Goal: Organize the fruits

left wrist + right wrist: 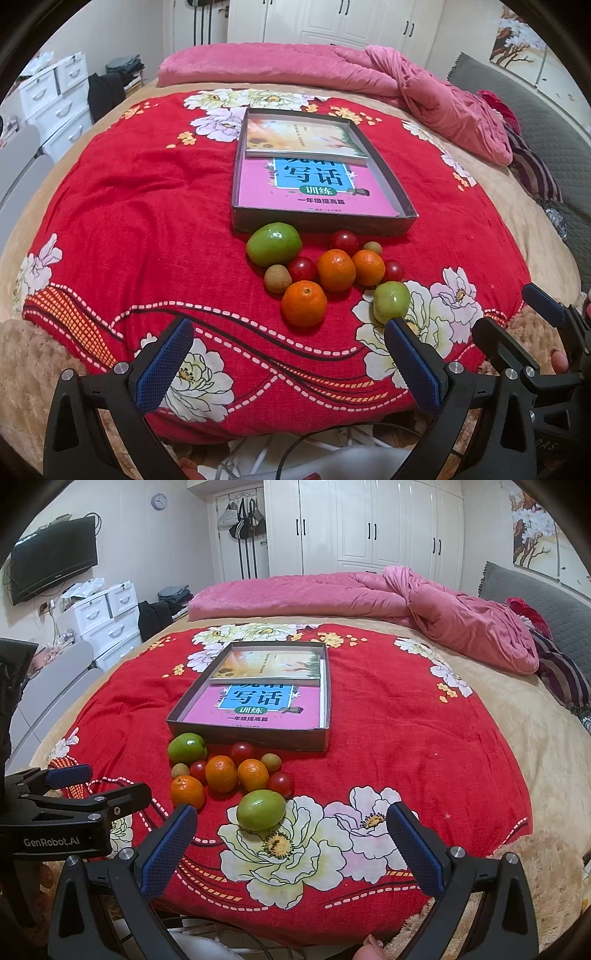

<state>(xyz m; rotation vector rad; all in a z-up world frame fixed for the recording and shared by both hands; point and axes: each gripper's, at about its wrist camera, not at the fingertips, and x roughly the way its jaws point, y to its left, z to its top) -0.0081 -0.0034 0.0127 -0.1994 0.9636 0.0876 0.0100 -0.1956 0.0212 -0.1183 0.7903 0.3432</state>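
I see my left gripper (pixel 284 363) with fingers spread and empty; ahead, the cluster of round green, orange and red fruits (pixel 325 273) sits on the red floral bedspread (pixel 147 206), before the grey cardboard tray (pixel 325 221); my right gripper (pixel 291 849) likewise gapes empty.

Even, soft indoor light fills both views, casting faint shadows. Heavy fisheye curvature bends the edges into black corners; focus stays sharp centrally.
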